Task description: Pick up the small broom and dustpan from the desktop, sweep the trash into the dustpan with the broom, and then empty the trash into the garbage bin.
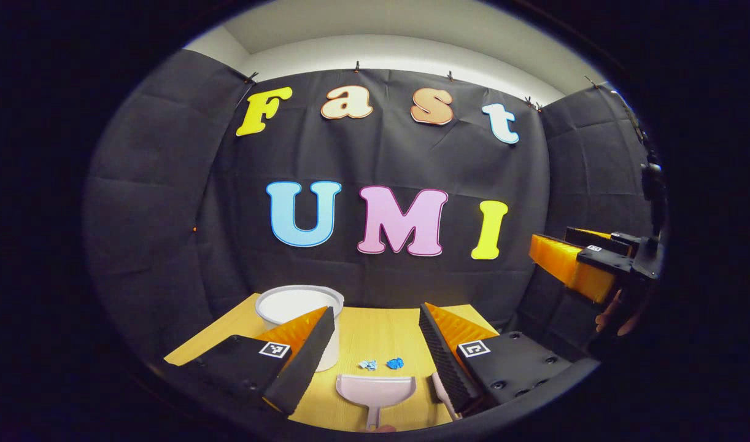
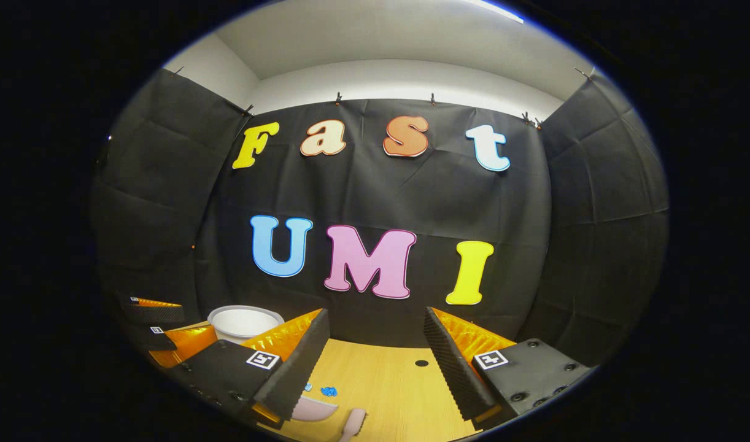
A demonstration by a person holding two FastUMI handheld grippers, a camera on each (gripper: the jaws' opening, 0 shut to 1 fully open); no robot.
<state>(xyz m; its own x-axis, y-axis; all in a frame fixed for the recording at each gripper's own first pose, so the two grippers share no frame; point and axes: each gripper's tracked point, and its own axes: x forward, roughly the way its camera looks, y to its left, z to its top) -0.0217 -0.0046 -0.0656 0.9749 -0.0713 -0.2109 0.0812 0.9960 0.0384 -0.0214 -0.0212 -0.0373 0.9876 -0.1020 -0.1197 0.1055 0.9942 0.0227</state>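
Both grippers aloft, jaws wide: left gripper (image 1: 375, 344), right gripper (image 2: 375, 362). Dustpan (image 1: 375, 391) and broom (image 1: 441, 393) at desktop (image 1: 375, 334) front edge; blue trash (image 1: 396, 363) just behind; bin (image 1: 298, 307) back-left corner.

- black cloth (image 1: 166, 184) hangs all round as the booth's wall, creased into a grid of fold lines.
- small clips (image 2: 432, 98) pin the back sheet along its top edge.
- above the cloth runs a pale wall (image 2: 399, 77), lit brightest in a band just over the clips, and a plain ceiling (image 1: 381, 21).
- a light wooden desktop (image 2: 387, 380) stands against the back cloth, with a small dark hole (image 2: 421, 363) in its surface.
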